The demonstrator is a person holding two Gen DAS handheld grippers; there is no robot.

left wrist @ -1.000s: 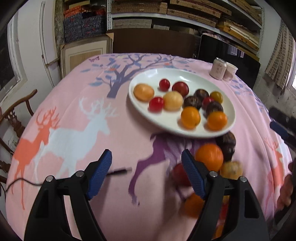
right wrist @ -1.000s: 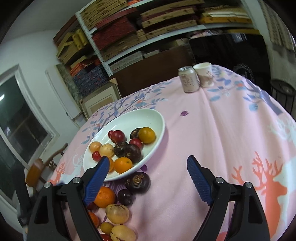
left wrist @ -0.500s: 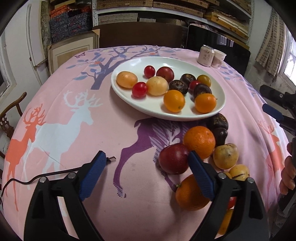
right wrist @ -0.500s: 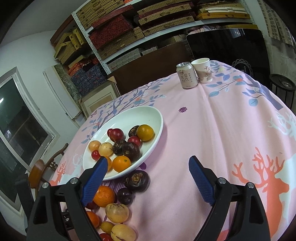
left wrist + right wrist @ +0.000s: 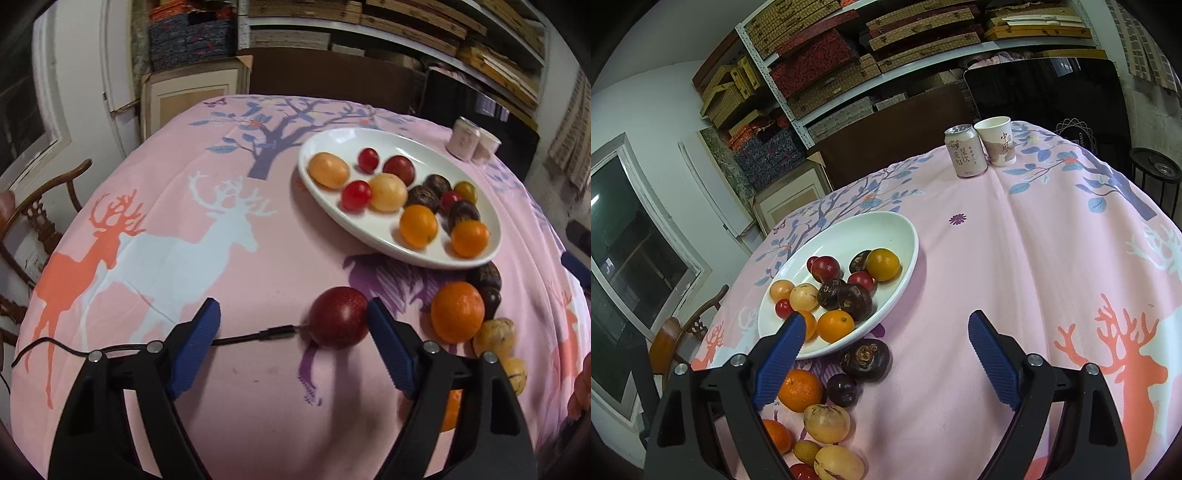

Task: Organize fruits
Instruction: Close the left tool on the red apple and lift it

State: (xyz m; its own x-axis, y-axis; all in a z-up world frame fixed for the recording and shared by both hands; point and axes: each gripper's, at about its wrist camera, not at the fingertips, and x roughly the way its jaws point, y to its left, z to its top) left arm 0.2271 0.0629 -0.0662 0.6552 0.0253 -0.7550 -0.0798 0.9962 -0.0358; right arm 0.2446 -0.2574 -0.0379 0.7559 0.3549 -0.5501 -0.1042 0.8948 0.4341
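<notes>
A white plate (image 5: 369, 138) on the pink deer tablecloth holds several fruits: orange, yellow, red and dark ones. Loose fruits lie in front of it, among them an orange (image 5: 457, 312) and a dark mangosteen (image 5: 484, 275). A dark red fruit (image 5: 338, 317) lies on the cloth between the jaws of my left gripper (image 5: 291, 332). It sits against the right pad, with the left pad well clear, and the jaws are closing. My right gripper (image 5: 886, 326) hangs open over bare cloth, right of the plate (image 5: 857, 232) and above a mangosteen (image 5: 865, 359).
A black cable (image 5: 240, 338) runs across the cloth up to the red fruit. A drink can (image 5: 964, 150) and a paper cup (image 5: 996, 140) stand at the table's far side. A wooden chair (image 5: 40, 206) stands left of the table. Shelves fill the back wall.
The left gripper's jaws widened, then narrowed. The dark red fruit, earlier half hidden behind the right finger, now lies between the jaws. The right gripper has stayed put.
</notes>
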